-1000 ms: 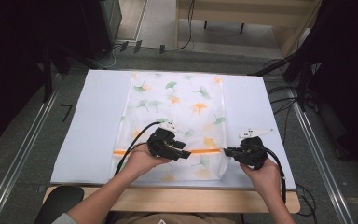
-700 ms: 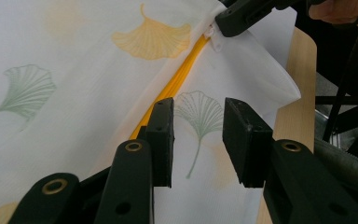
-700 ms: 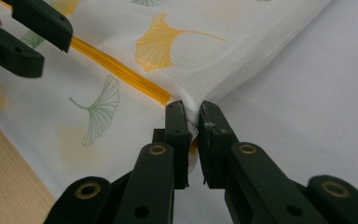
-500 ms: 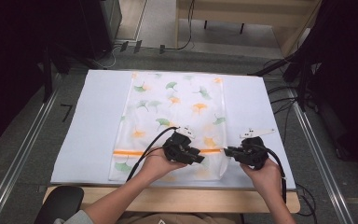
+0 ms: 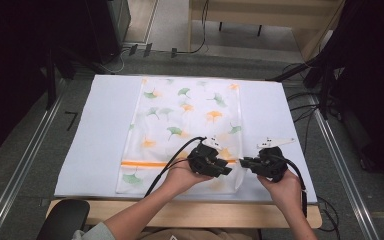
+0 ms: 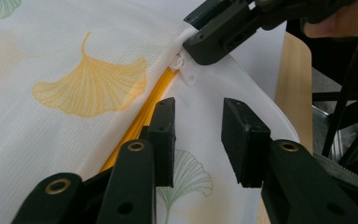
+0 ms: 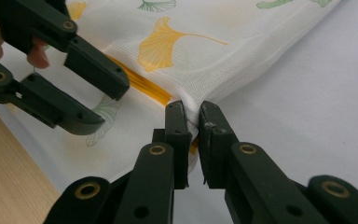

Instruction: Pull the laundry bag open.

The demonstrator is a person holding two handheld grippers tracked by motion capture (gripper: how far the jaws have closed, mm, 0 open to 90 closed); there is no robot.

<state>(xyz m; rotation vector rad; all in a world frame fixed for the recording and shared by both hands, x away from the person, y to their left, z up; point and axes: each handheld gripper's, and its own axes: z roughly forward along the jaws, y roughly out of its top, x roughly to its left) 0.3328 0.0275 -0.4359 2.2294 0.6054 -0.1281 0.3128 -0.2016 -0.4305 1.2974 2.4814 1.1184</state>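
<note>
Mesh laundry bag (image 5: pixel 185 125) lies flat mid-table on white sheet (image 5: pixel 95 135), long axis running away from person, orange zipper (image 5: pixel 145 163) crosswise nr the close end. Right gripper (image 7: pixel 193 119) pinches bag's right edge at zipper end; left gripper (image 6: pixel 198 128) hovers w/ jaws apart just over zipper, beside pull tab (image 6: pixel 181 63). Bare sheet both sides; grey floor, cables beyond.

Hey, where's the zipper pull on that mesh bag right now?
In the left gripper view, the white zipper pull sits at the end of the orange zipper, beside the right gripper and beyond the open left gripper.
</note>
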